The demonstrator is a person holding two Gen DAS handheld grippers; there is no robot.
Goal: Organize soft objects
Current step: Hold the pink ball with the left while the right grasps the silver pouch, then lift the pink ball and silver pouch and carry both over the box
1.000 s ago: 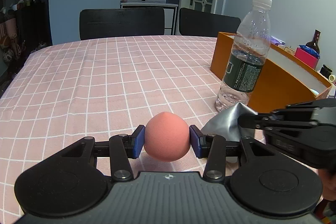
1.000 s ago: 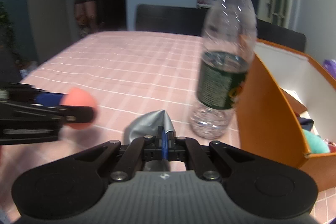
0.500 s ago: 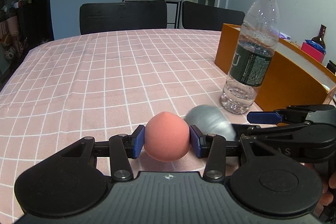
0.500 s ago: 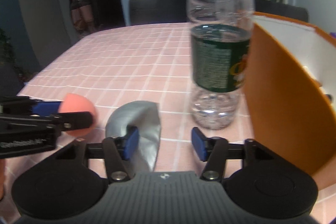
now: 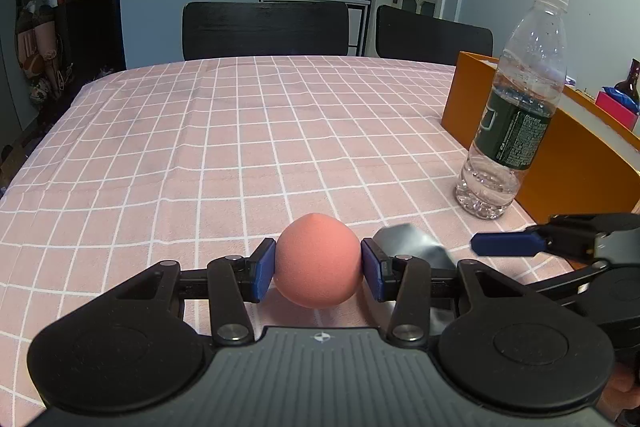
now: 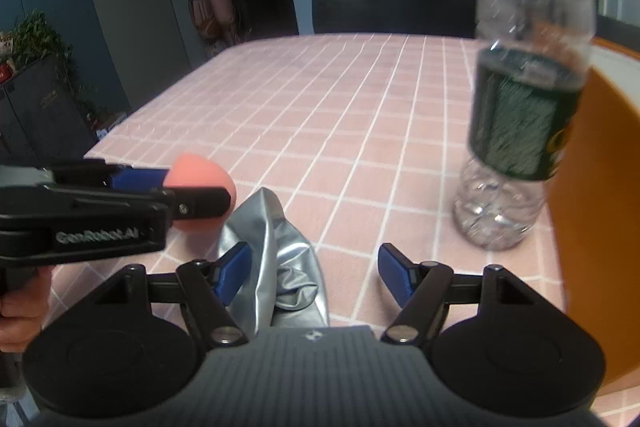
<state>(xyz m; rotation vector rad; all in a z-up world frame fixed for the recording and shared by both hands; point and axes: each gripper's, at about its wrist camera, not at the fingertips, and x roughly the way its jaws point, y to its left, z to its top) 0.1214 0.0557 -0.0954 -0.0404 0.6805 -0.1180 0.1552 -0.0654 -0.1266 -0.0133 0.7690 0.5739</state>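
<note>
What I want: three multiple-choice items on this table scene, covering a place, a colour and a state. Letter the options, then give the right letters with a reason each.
1. Where is the water bottle relative to the orange box?
A. inside it
B. upright on the tablecloth beside it
C. lying on top of it

2. What colour is the soft ball in the left tool?
A. green
B. white
C. salmon pink

3. How is the silver bag at the right tool?
A. crumpled on the tablecloth, not pinched
C. hanging in the air
B. squeezed flat between both pads

Key: 1 B, the bottle's base rests on the cloth next to the box wall. 2 C, both blue pads press a pink ball. 3 A, the jaws are opening, with the bag lying between them.
</note>
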